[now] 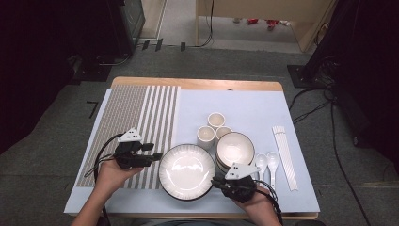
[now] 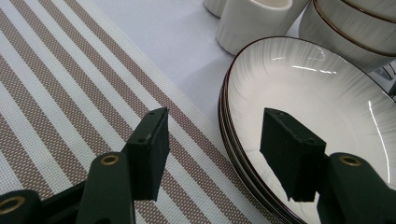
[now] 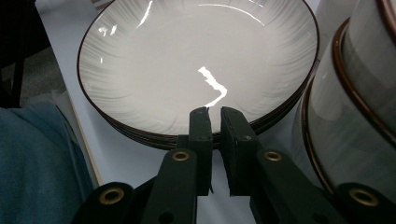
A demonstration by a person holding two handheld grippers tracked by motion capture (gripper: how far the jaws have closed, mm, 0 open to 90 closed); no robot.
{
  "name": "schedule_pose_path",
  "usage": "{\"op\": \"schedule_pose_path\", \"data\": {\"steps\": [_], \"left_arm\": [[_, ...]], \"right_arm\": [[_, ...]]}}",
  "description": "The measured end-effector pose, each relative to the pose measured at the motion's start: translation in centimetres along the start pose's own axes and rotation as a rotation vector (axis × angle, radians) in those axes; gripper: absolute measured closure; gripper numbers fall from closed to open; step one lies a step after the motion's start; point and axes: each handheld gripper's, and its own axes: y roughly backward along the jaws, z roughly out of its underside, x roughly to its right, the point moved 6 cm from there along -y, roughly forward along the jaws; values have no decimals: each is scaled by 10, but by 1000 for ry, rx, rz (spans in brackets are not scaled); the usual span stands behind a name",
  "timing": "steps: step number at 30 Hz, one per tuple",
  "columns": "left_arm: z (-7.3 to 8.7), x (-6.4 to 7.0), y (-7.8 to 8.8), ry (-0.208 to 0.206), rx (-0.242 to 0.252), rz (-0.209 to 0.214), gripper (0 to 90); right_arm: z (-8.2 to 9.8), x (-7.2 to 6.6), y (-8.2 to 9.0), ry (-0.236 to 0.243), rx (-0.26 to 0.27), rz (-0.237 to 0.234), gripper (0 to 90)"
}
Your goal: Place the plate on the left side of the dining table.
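White ribbed plates [image 1: 187, 171] with dark brown rims, stacked, lie near the front edge of the desk [image 1: 197, 84], on a pale blue cloth [image 1: 254, 106] that covers most of its top. Left tool [image 1: 157, 155]: held level at the stack's left rim with its jaws apart; in the left gripper view one jaw hangs over the striped placemat [image 1: 141, 122], the other over the top plate's inner face, with the rim between them and neither pad pressing on it, so the tool is released. Right tool [image 1: 215, 181]: at the stack's front right rim; in the right gripper view its jaws stand nearly together with a thin gap, their tips at the edge of the top plate. That view does not settle whether the rim is pinched between them; the tool is clenched.

Stacked bowls [image 1: 235, 149] with brown rims stand just right of the plates, touching or nearly so. Three white cups [image 1: 214, 127] cluster behind the plates, toward the middle of the desk. Two white soup spoons [image 1: 267, 162] lie right of the bowls, and a long paper-wrapped pair of chopsticks [image 1: 285, 155] lies near the right edge. A hand grips each tool from the front edge.
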Motion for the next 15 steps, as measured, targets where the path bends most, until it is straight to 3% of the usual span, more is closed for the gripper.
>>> {"op": "schedule_pose_path", "data": {"steps": [15], "left_arm": [[-1,3,-2,-13,-3,1,430]], "right_arm": [[0,0,0,6,1,4,827]]}}
